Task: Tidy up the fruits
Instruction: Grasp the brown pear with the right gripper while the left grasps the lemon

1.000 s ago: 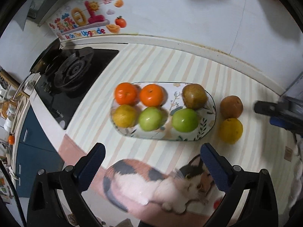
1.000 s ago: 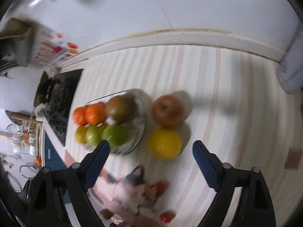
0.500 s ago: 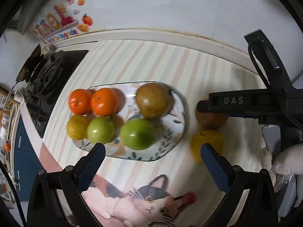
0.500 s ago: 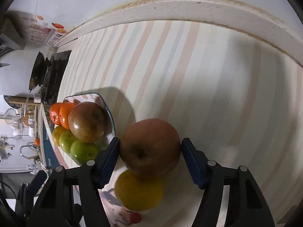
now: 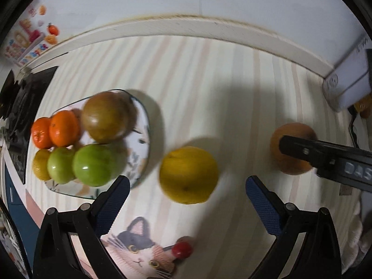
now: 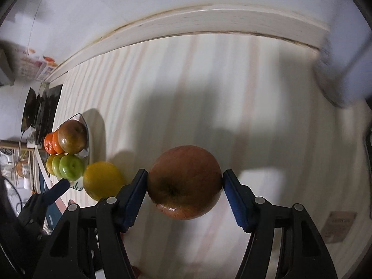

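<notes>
The right gripper (image 6: 185,183) grips a reddish-brown apple (image 6: 184,182) between its blue pads, one pad pressed to each side of the fruit; its jaws have just been closing, and the apple now sits tight between them. From the left wrist view the same apple (image 5: 291,148) shows at the right over the striped tabletop (image 5: 197,81), partly covered by the right gripper's black finger; whether it rests on the surface or hangs just clear, I cannot tell. The left gripper (image 5: 186,197) stands wide open with nothing in it, pointing steeply down, and a yellow fruit (image 5: 188,175) lies on the tabletop just ahead of the gap between its pads, touching neither. To the left of that fruit is an oval patterned plate (image 5: 141,139) holding six pieces in two rows: two oranges (image 5: 54,129) and a brown-green apple (image 5: 104,117) on the far side, and a small yellow fruit (image 5: 40,167) and two green apples (image 5: 80,165) on the near side. The yellow fruit is just beside the plate's rim, not on it. Near the tabletop's front edge lies a mat with a cat picture (image 5: 141,248). A black stove (image 5: 23,107) is at the far left beyond the plate, and a white appliance (image 5: 348,79) stands at the far right against the wall.
</notes>
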Demonstrator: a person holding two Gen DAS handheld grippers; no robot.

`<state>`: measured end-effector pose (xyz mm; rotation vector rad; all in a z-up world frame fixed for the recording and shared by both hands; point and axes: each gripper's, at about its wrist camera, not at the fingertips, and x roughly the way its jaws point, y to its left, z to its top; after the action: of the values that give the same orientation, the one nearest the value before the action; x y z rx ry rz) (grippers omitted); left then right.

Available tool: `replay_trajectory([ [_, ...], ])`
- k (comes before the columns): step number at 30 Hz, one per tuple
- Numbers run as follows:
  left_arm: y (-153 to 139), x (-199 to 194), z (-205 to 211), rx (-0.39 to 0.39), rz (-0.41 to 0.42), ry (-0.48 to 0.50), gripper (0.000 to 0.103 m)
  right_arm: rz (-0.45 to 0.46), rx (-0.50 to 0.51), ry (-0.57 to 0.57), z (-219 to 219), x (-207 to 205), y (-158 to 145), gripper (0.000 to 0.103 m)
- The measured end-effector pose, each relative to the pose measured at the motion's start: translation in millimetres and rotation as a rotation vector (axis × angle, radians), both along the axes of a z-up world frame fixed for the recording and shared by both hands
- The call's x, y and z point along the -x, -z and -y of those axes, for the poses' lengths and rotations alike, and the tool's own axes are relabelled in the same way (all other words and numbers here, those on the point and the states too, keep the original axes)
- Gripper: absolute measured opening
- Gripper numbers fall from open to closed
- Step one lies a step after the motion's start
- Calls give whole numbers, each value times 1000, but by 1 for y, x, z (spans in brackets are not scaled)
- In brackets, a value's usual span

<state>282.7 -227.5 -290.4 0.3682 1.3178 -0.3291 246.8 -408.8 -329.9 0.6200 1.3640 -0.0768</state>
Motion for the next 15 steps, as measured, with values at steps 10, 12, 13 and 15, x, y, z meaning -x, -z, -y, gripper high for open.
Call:
replay_trajectory([
  [10,12,-3,28,-59,41,58,74,2,6,13,10,15,-1,69],
  [12,14,-5,30,-75,47,60,74,-1,3,13,10,15,-1,69],
  [13,16,-6,31,-85,49,62,74,0,2,14,11,15,-1,69],
  [15,21,-10,30,-101,50,62,74,-1,3,13,11,15,-1,69],
])
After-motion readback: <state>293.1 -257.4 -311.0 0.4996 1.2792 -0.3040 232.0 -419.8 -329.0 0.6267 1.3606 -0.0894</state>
